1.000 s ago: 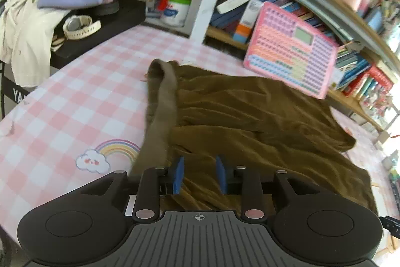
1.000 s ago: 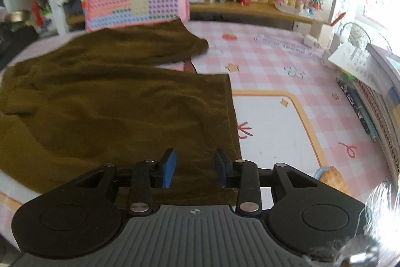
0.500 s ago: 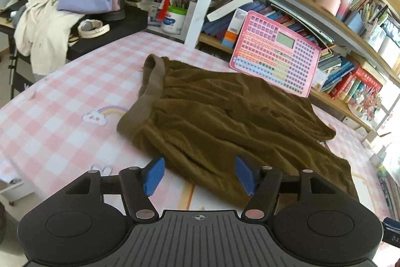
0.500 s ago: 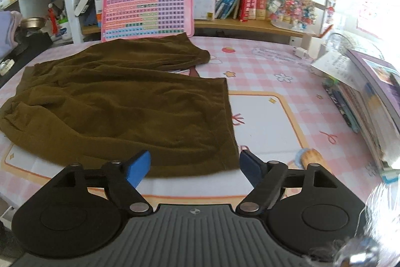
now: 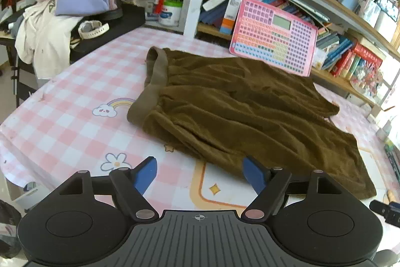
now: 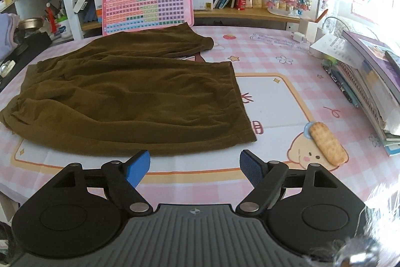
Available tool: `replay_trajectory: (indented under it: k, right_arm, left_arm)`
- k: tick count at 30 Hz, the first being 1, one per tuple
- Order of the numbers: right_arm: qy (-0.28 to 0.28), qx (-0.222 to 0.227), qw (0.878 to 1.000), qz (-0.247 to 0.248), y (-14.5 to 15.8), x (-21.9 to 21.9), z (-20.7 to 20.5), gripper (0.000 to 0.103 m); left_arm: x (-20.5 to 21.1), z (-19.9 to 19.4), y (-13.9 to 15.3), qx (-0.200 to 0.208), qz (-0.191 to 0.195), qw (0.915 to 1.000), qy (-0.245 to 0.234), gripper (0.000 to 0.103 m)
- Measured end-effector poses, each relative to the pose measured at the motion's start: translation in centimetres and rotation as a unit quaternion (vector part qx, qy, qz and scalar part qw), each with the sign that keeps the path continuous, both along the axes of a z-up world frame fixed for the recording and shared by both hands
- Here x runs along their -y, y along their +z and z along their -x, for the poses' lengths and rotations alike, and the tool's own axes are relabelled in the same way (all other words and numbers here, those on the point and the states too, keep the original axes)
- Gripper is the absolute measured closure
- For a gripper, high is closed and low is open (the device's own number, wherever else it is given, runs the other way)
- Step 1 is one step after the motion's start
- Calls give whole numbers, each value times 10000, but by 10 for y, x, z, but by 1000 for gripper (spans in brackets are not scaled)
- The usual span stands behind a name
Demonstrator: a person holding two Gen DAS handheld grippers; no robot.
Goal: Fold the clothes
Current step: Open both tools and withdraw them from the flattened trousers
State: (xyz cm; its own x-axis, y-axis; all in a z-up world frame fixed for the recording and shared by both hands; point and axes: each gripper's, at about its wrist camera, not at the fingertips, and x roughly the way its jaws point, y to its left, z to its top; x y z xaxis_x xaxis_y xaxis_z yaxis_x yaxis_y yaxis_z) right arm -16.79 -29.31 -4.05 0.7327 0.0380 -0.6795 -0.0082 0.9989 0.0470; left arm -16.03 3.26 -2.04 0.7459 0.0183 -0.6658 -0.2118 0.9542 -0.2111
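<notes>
Brown shorts (image 5: pixel 240 111) lie spread, unfolded on the table (image 5: pixel 62 121); left hand-held gripper (image 5: pixel 200 173) opening empty, right hand-held gripper (image 6: pixel 195 168) released; all folds left.

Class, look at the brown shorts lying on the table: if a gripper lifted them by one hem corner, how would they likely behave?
The brown shorts would probably droop limply: the cloth already lies in soft wrinkles. The velvety nap suggests little slipping between pads. The gathered waistband looks thicker, so that end may hang lowest.
</notes>
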Motion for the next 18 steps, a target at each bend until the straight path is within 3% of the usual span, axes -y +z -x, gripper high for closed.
replay_trajectory:
  k: [18]
  right_arm:
    - [-412,66,9990,152,11,-52,8,24]
  left_arm:
    - [-42,-21,-4,22,86,9984,-563,24]
